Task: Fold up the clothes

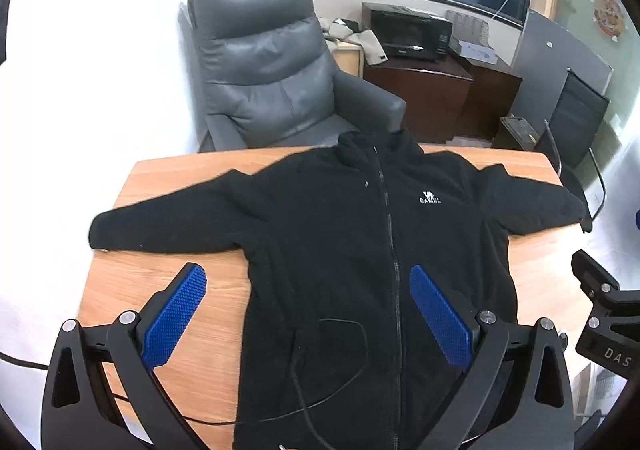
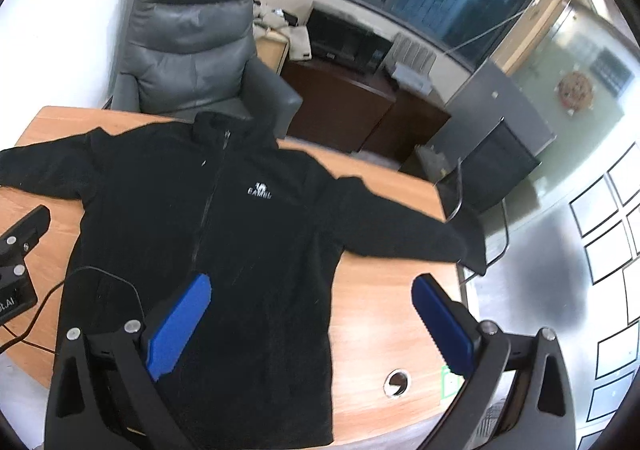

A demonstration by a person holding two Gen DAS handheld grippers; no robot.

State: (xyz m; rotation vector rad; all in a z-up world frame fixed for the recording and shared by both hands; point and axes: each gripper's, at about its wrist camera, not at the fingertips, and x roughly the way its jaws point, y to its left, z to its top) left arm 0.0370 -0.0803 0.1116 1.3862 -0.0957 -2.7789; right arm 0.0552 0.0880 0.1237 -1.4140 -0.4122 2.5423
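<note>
Jacket (image 1: 340, 250) lies flat on table (image 1: 160, 290), beneath both grippers' wide, empty jaws.

One jacket (image 1: 340, 234), one table (image 1: 168, 290), one armchair (image 1: 264, 66).

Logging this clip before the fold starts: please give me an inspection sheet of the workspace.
Surface: wooden table, with a round cable port near its front edge.
Job's things: black jacket lying flat, front up, zipped, sleeves spread; one cuff overhangs the table edge.
Clutter: nothing seen.
Grippers: left gripper open above the jacket's lower part; right gripper open, holding nothing.
Cables: thin black cable looping over the jacket's hem.
Surroundings: grey armchair behind the table, microwave on a dark cabinet.
</note>
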